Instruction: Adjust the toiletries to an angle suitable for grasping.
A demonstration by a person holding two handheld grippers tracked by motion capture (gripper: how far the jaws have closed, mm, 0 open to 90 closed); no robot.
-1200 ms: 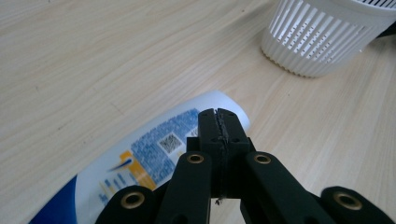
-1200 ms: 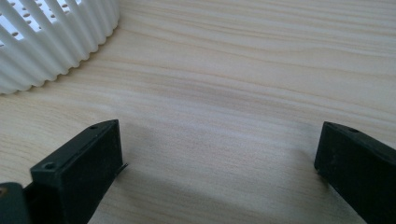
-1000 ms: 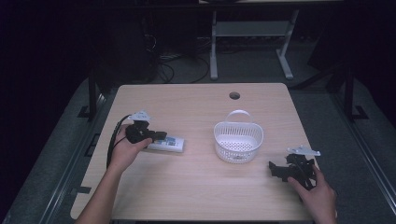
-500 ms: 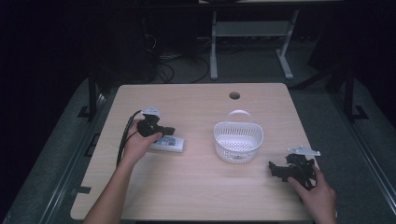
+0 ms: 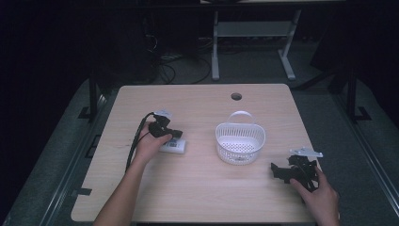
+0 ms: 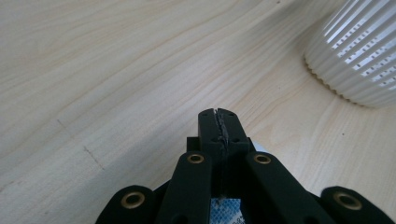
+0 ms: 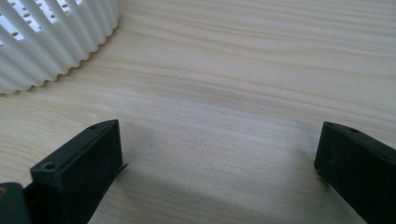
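High view looks down on a pale wooden table [image 5: 202, 193] in a dark room. A person's forearms come in from the near edge, each hand holding a black gripper.

On the left side of the table, the left gripper [image 5: 173, 134] sits low over a small white packet [image 5: 173, 146] with blue print. The packet lies flat on the wood, left of centre, and the gripper's tip is above its far edge. From above I cannot tell whether the tip touches the packet. A black cable [image 5: 136, 141] loops back from the gripper along the forearm.

Left gripper view shows this gripper [image 6: 218, 122] with its jaws pressed tight together, nothing between them. A sliver of the blue-and-white packet [image 6: 225, 210] peeks out beneath the jaws at the bottom edge, and the ribbed wall of a white basket [image 6: 359, 56] stands at the upper right.

That white basket [image 5: 240, 141], slotted and with an upright handle, stands just right of the table's centre, well apart from the packet.

Near the right edge of the table, the right gripper [image 5: 277, 170] rests in the other hand, pointing left toward the basket. Right gripper view shows its jaws [image 7: 219, 158] spread wide over bare wood, holding nothing, with the basket [image 7: 56, 32] at the upper left.
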